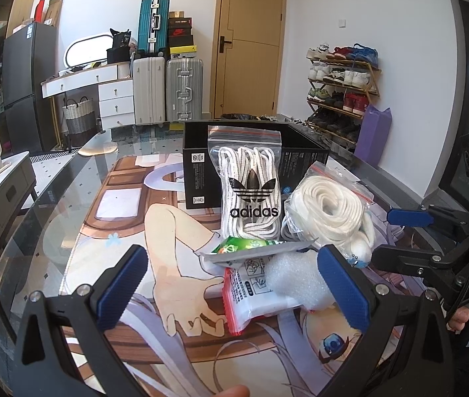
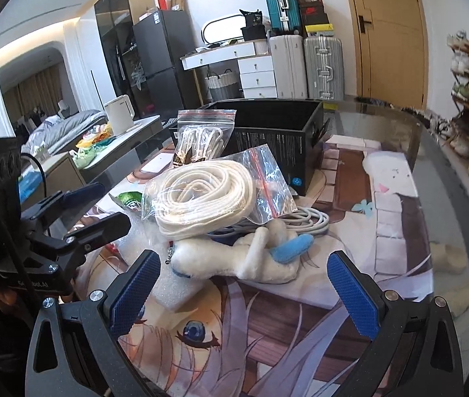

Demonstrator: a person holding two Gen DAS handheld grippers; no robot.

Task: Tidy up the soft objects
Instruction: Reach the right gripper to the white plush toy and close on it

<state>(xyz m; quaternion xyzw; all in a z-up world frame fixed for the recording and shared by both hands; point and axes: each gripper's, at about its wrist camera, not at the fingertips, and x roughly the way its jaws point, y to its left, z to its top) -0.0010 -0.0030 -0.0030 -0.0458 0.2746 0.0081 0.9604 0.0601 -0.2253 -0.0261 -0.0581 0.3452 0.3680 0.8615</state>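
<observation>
Nearest, the left tongs (image 1: 234, 291) are hovering spread wide and released over the bench (image 1: 69, 205), their blue pads flanking one foam wad (image 1: 295, 278) and one printed pouch (image 1: 251, 292) with a red strip. The right tongs (image 2: 246, 292) are likewise gaping, gripping nothing, just before one white plush (image 2: 251, 258) with a blue part. One green packet (image 1: 234, 248) is peeking out, mostly covered. Behind are lying two zip bags: the adidas lace bag (image 1: 249, 185), leaning on the box (image 1: 198, 172), and the rope bag (image 1: 327, 208), resting partly on the plush. One grey cable (image 2: 310, 220) is showing only in part beneath them. The single black box is standing farthest, its inside hidden.
</observation>
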